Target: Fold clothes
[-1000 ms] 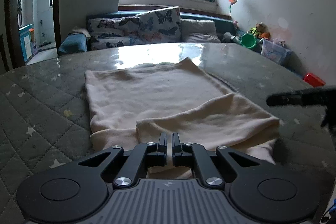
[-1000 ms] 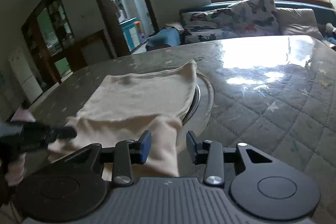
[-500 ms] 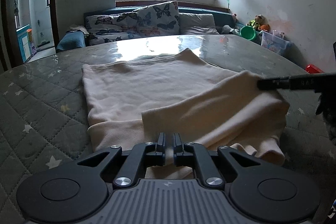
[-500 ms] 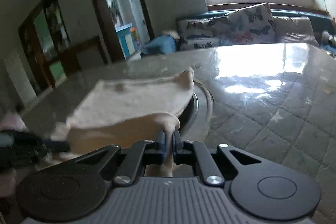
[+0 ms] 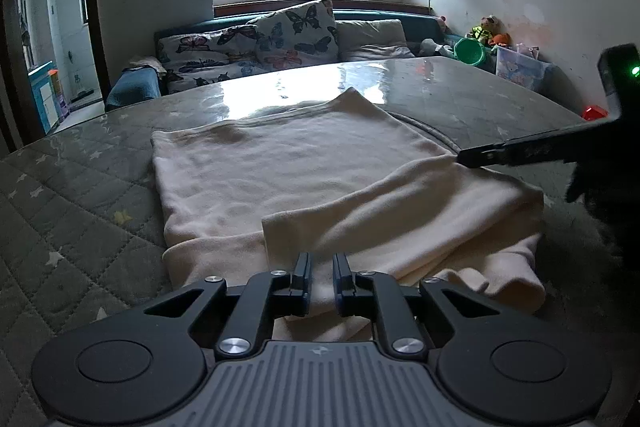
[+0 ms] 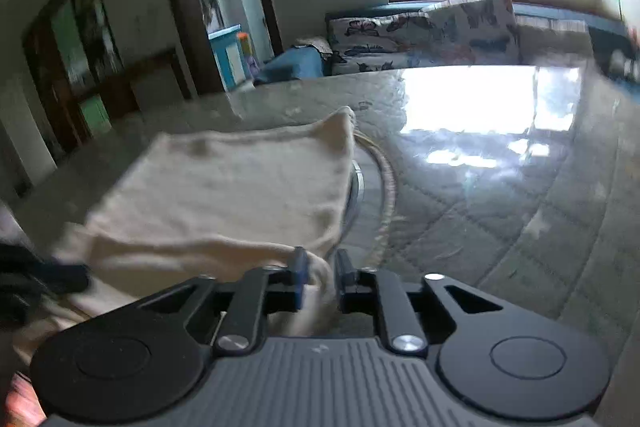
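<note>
Cloth: the soft cream knit garment lies on the quilted grey bench, light, limp, near edge folded over. Left claw and right claw each pinch that fold's edge; corners grip best.

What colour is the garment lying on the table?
The garment is a plain cream, off-white colour with no print, clearest in the left wrist view.

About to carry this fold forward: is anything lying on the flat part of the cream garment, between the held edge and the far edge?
Nothing visible. The flat part of the cream garment is bare; both grippers hold the near fold.
</note>
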`<state>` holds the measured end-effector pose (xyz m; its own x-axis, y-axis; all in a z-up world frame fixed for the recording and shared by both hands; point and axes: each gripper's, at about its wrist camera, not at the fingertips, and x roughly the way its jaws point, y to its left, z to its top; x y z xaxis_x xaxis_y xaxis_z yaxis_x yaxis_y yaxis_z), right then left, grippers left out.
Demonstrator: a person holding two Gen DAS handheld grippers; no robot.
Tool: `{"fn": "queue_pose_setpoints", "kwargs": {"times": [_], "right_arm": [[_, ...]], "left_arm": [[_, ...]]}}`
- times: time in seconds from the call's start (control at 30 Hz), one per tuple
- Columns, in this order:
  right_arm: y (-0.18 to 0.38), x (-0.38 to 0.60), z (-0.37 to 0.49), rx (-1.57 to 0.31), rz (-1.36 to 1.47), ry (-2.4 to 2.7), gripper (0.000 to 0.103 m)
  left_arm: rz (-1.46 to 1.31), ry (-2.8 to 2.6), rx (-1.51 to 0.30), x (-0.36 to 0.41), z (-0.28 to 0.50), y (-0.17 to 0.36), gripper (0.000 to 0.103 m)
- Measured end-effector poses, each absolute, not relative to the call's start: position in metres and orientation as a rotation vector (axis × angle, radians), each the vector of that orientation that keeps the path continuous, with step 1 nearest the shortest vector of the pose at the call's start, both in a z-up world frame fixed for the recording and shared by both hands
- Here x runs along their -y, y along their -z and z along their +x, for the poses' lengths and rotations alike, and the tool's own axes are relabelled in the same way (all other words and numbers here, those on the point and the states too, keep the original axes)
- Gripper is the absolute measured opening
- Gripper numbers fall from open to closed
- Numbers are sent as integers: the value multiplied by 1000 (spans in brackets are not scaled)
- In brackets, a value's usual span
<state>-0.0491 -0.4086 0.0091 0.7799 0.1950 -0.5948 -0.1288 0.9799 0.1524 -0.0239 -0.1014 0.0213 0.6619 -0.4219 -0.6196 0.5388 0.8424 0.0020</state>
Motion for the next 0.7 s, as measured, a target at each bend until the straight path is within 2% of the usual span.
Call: {"fn": "queue_pose_setpoints", "kwargs": {"times": [0.13, 0.4, 0.7], "right_arm": [[-14, 403, -57, -617, -38, -64, 19], [-21, 393, -68, -598, -2, -189, 19], [-13, 386, -86, -637, -82, -216, 19]], "left_arm": [[185, 546, -647, 99, -23, -24, 13], [167, 536, -606, 103, -19, -38, 13], [179, 521, -647, 101, -8, -21, 14]]}}
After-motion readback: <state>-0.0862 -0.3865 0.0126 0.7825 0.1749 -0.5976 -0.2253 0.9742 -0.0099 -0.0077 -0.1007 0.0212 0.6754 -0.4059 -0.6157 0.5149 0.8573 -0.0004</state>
